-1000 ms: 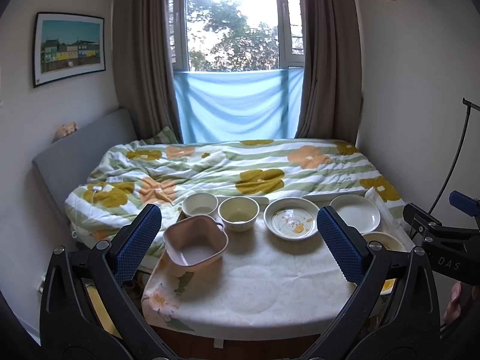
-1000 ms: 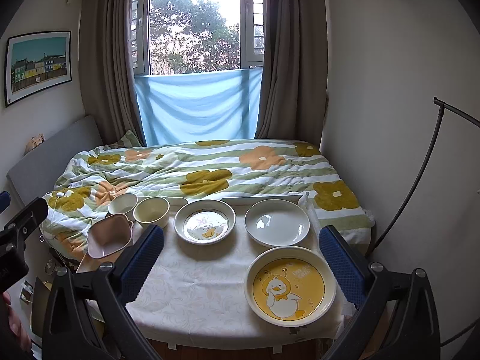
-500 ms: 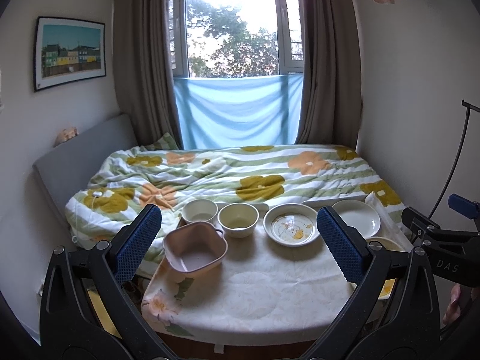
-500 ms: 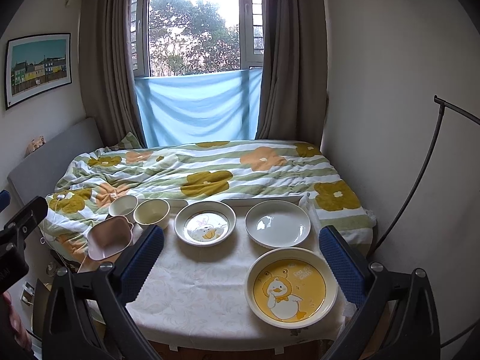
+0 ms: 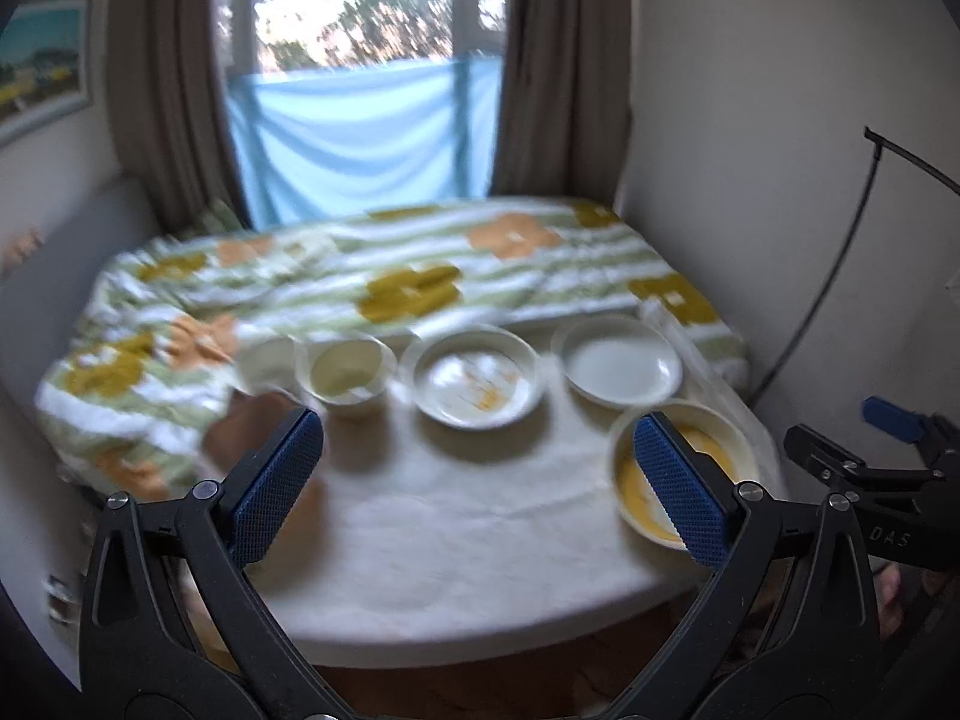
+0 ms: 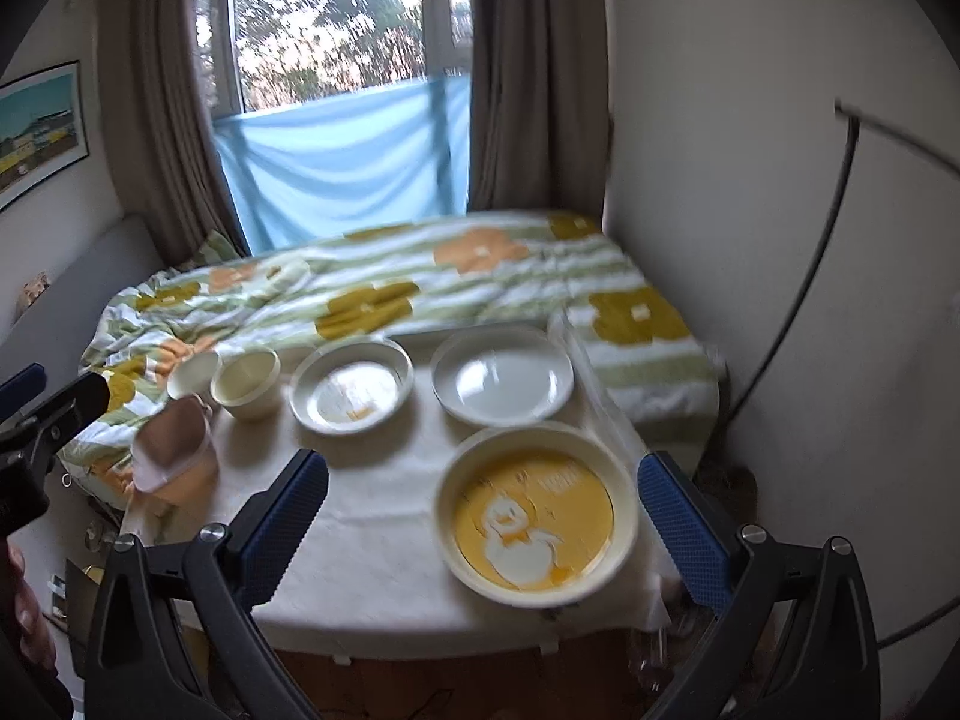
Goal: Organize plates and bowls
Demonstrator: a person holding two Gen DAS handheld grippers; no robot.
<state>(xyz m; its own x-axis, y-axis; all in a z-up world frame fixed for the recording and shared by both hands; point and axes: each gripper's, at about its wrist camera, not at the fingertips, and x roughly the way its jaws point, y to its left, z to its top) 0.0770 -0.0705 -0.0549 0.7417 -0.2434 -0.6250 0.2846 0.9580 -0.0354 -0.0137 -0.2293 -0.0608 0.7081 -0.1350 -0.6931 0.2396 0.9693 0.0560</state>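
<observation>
Dishes sit on a white-clothed table (image 6: 384, 546). A yellow duck plate (image 6: 534, 515) lies front right, between the open fingers of my right gripper (image 6: 483, 519), which hovers above the table's near edge. Behind it are a plain white plate (image 6: 503, 383), a white patterned dish (image 6: 351, 385), a cream bowl (image 6: 247, 380), a white cup (image 6: 193, 373) and a pink square bowl (image 6: 171, 450) at the left edge. My left gripper (image 5: 477, 483) is open and empty over the table's front; its view is blurred. The duck plate (image 5: 714, 462) shows behind its right finger.
A bed with a flowered green-striped quilt (image 6: 420, 282) runs behind the table up to a curtained window. A wall and a thin black curved rod (image 6: 792, 324) stand close on the right. A grey headboard (image 6: 72, 306) lines the left side.
Both views have swung to the right and moved closer to the table. The dishes have not moved. Both grippers stay open.
</observation>
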